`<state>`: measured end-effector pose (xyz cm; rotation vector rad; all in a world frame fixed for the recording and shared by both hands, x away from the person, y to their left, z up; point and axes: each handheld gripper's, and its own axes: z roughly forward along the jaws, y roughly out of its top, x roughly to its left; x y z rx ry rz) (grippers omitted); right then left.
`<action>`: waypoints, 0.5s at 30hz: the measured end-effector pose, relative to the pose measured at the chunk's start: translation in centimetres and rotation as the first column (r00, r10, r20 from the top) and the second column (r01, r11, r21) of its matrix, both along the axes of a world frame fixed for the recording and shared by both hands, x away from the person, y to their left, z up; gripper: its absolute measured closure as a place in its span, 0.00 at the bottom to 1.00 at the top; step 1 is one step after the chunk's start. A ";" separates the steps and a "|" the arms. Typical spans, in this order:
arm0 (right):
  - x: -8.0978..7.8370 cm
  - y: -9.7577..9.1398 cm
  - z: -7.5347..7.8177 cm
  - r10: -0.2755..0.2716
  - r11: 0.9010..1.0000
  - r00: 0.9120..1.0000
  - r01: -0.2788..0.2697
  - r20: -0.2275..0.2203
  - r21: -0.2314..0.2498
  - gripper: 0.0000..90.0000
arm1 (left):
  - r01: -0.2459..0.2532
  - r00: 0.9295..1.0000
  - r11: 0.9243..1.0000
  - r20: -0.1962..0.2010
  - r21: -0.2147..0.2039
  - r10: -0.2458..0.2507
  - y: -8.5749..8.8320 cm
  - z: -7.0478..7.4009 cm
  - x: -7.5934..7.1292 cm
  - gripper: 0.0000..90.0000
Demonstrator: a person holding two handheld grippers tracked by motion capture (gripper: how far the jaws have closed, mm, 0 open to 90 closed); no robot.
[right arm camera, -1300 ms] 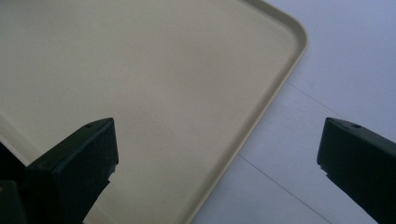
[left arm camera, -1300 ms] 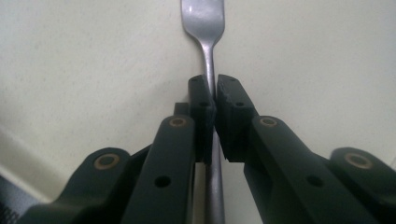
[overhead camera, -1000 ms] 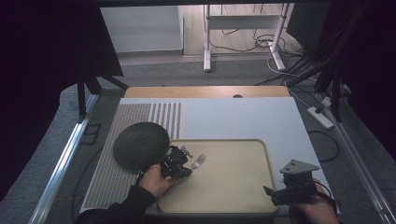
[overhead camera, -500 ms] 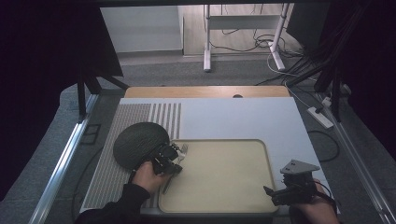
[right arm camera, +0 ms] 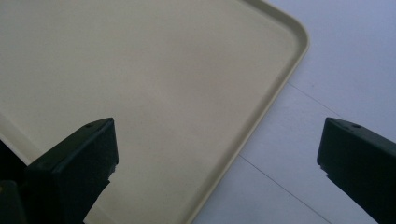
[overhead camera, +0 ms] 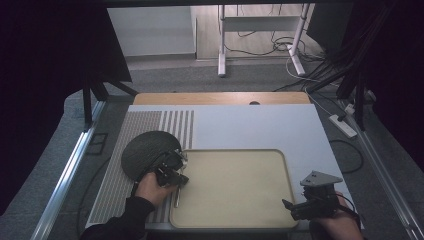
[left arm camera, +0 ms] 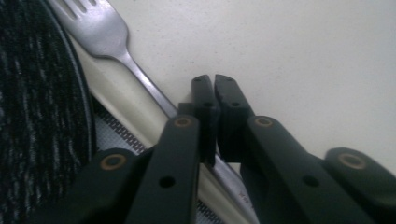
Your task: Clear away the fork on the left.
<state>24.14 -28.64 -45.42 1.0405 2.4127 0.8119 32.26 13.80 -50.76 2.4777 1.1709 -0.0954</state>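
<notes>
One silver metal fork [left arm camera: 100, 35] lies along the left rim of the single beige rectangular plastic tray [overhead camera: 235, 192], just beside one dark round woven placemat [overhead camera: 145, 152]. The left tool [left arm camera: 215, 86], nearly clenched with jaws just easing apart, straddles the fork's handle; the left gripper view alone reveals the tines. The right tool [right arm camera: 217, 144] gapes released over the tray's corner and the white worktop [overhead camera: 260, 125].

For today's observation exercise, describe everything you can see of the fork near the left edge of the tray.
The fork is plain silvery metal with a dull shine, its tines running out of the top of the left gripper view. Its slim handle slants down along the cream tray's left rim and passes under the left tongs, whose black jaws stand almost together over it. The dark round plate lies just beside it. Whether the jaws pinch the handle cannot be told.
</notes>
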 end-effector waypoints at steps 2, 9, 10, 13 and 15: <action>0.0 0.0 0.0 -0.001 1.000 1.000 0.001 0.000 0.000 0.00 | 0.005 1.000 1.000 0.017 -0.006 -0.005 -0.1 0.1 0.0 0.89; 0.0 0.0 0.0 -0.001 1.000 1.000 0.001 0.000 0.000 0.00 | 0.024 0.997 0.998 0.074 -0.049 -0.020 0.0 0.6 -0.1 0.64; 0.0 0.0 0.0 -0.001 1.000 1.000 0.001 0.000 0.000 0.00 | 0.024 0.997 0.998 0.074 -0.049 -0.020 0.0 0.6 -0.1 0.61; 0.0 0.0 0.0 -0.001 1.000 1.000 0.001 0.000 0.000 0.00 | 0.035 0.994 0.998 0.105 -0.061 -0.029 0.1 0.8 -0.1 0.55; 0.0 0.0 0.0 -0.001 1.000 1.000 0.001 -0.001 0.000 0.00 | 0.039 0.992 0.997 0.119 -0.070 -0.030 0.2 0.8 -0.1 0.49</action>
